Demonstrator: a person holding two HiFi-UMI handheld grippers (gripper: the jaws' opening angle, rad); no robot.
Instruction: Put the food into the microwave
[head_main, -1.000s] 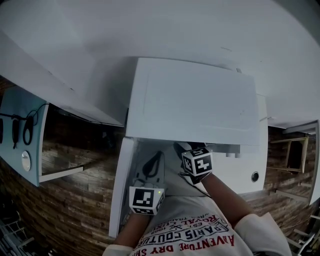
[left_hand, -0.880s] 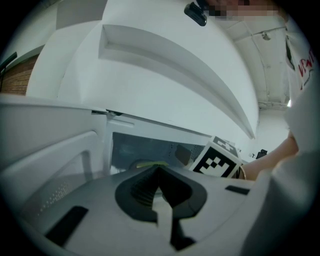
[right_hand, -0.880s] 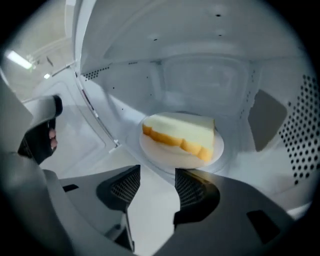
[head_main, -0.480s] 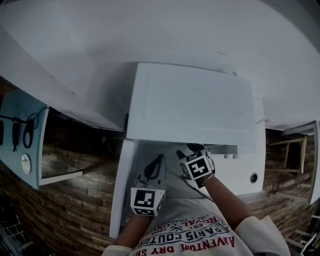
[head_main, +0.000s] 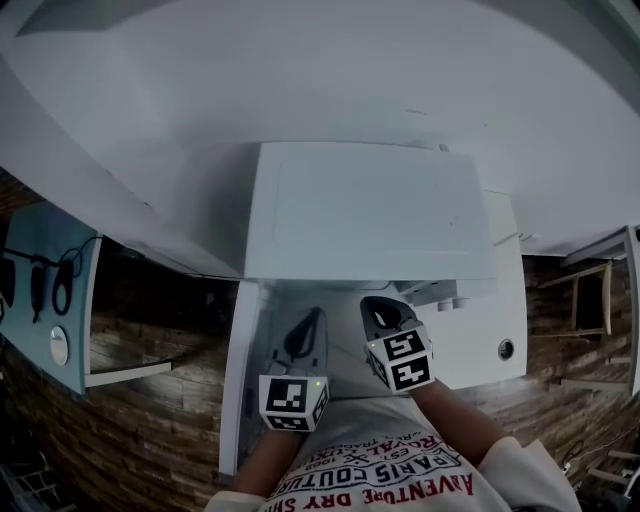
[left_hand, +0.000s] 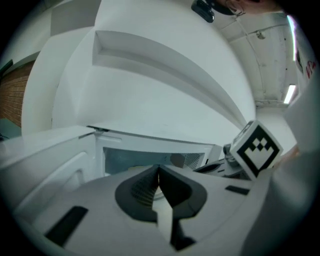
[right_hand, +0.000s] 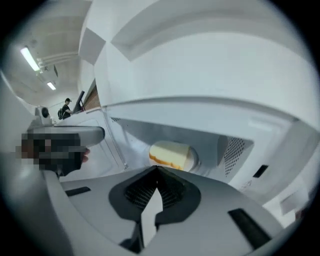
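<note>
right gripper view: right gripper (right_hand: 157, 170) just clenched empty, left gripper (left_hand: 159, 171) clenched empty; food (right_hand: 170, 154) in microwave (right_hand: 231, 150), pinched tips may slip pushing door (head_main: 243, 395).

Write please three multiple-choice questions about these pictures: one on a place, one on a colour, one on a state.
1. Where is the food?
A. on the floor
B. inside the microwave
C. on a chair

2. What colour is the food?
A. pale yellow
B. green
C. red

3. How is the microwave door?
A. shut
B. taken off
C. open

Answers: 1 B, it lies in the cavity; 2 A, the right gripper view shows it pale yellow; 3 C, the door stands swung out at the left in the head view.
</note>
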